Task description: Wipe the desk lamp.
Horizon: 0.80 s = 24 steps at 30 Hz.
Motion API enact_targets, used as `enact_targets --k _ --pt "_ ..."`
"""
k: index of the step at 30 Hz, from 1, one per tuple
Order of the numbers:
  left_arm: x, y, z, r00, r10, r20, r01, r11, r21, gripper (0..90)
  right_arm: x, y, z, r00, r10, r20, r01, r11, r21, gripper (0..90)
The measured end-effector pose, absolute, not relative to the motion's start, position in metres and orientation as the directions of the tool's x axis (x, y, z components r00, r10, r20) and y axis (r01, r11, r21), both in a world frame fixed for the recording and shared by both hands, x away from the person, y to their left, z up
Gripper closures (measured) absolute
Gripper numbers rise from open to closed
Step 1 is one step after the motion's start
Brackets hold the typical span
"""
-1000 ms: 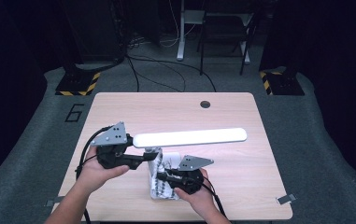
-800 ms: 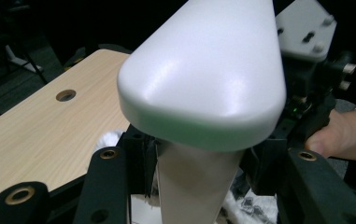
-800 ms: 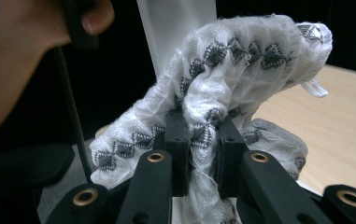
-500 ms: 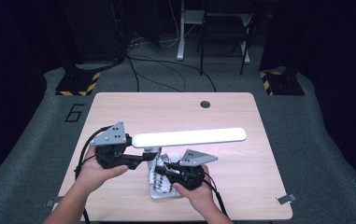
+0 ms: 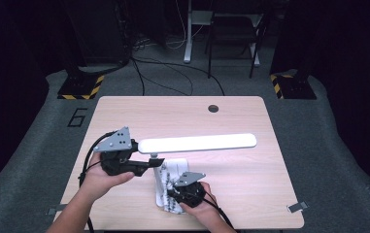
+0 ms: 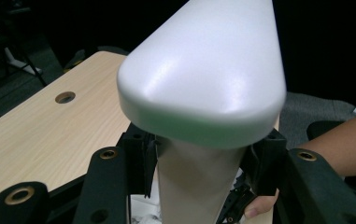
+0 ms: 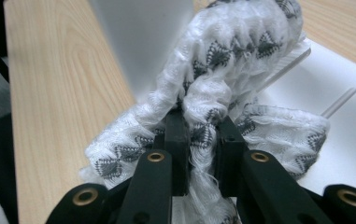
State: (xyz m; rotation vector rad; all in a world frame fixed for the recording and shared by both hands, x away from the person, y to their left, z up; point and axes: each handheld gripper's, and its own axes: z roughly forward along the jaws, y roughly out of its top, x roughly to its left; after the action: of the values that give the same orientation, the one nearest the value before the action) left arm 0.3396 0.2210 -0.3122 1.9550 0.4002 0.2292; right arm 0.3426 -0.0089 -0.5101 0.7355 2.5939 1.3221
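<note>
Right tool [image 7: 199, 135] view shows zigzag marks on 1 cloth [image 7: 213, 93] it pinches; left tool [image 6: 199, 158] grips 1 lamp [image 6: 203, 88].

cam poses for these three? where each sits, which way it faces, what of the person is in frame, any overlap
High view: above the person's side, looking forward and down on the table; both forearms, left gripper, right gripper.
Left gripper view: along its jaws, clamped on the white lamp; a forearm at right.
Right gripper view: along its jaws, pinching the knitted cloth.
Shared: lamp and cloth also show from above.
</note>
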Motion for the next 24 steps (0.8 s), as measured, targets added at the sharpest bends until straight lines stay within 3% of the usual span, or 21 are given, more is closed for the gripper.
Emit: enact_targets --k 7,13,16,24 --pt "0.337 0.228 -0.331 0.924 0.383 -0.024 0.176 -0.367 0.913 46.9 0.345 -0.018 -0.504 -0.861 0.495 0.115 0.368 0.452 0.812 78.8" --pt "0.338 0.234 -0.369 0.926 0.373 -0.05 0.194 -0.362 0.912 47.0 0.349 -0.04 -0.487 -0.82 0.542 0.185 0.413 0.336 0.846 78.8" --pt "0.342 0.235 -0.396 0.922 0.376 -0.097 0.236 -0.342 0.91 47.2 0.351 -0.049 -0.478 -0.811 0.555 0.185 0.403 0.302 0.864 78.8" --pt "0.346 0.23 -0.432 0.921 0.374 -0.106 0.251 -0.364 0.897 48.6 0.353 -0.064 -0.468 -0.783 0.59 0.198 0.408 0.246 0.879 78.8"
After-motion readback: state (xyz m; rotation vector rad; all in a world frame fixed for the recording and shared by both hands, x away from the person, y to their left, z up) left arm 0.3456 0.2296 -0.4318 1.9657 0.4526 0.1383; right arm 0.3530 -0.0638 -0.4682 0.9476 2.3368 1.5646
